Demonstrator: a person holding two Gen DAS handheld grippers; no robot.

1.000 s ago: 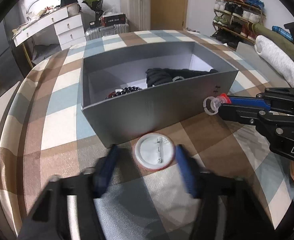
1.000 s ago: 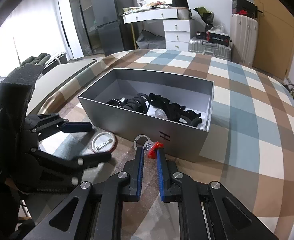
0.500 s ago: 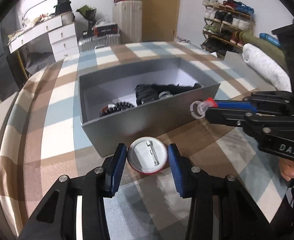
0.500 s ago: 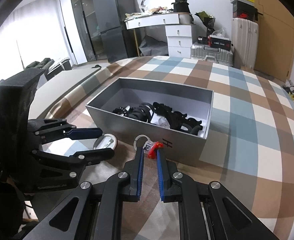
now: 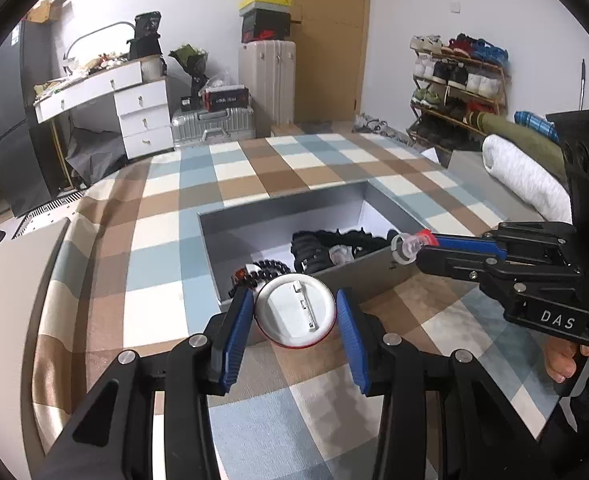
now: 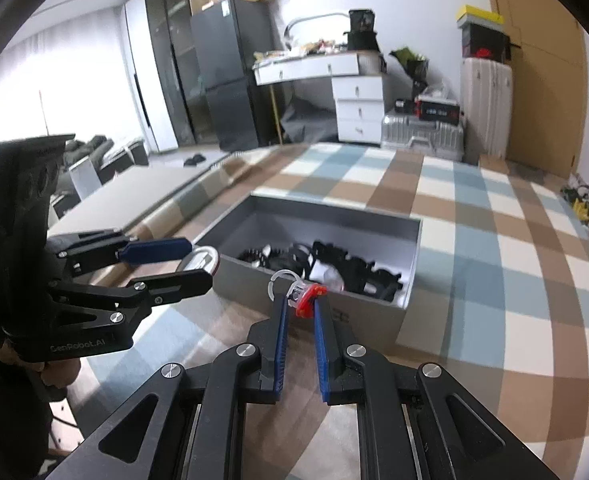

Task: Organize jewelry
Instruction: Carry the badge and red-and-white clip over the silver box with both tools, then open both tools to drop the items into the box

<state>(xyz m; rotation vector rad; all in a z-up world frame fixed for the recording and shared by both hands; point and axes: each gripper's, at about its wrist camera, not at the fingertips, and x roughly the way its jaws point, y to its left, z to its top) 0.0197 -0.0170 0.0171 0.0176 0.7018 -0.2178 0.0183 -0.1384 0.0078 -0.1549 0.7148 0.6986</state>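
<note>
The left gripper (image 5: 294,312) has its blue-padded jaws closed on the rim of a round pin badge (image 5: 294,310), held back-side up so the white back and its metal pin clasp face the camera, with a thin red edge along the bottom. The badge is lifted clear of the plaid bedcover (image 5: 166,240) and hangs in front of the near wall of the grey box (image 5: 378,272), at its left end.

The right gripper (image 6: 298,306) has its jaws pressed together on a small clear ring with a red top (image 6: 304,294), pinched at the very tips; its clear loop sticks out to the left. Seen from the left wrist view, this ring (image 5: 408,245) sits just above the right end of the box's near wall.

The open grey box lies on the bed and holds a tangle of black hair ties and beaded bracelets (image 5: 326,248) along its near side.

Readable writing: white capitals "DAS" (image 5: 556,320) on the body of the right gripper, and "GenRobot.AI" (image 6: 77,346) on the body of the left gripper. A mark on the front wall of the box is too small to read. A hand (image 5: 562,360) grips the right gripper's handle at the picture's right edge.
</note>
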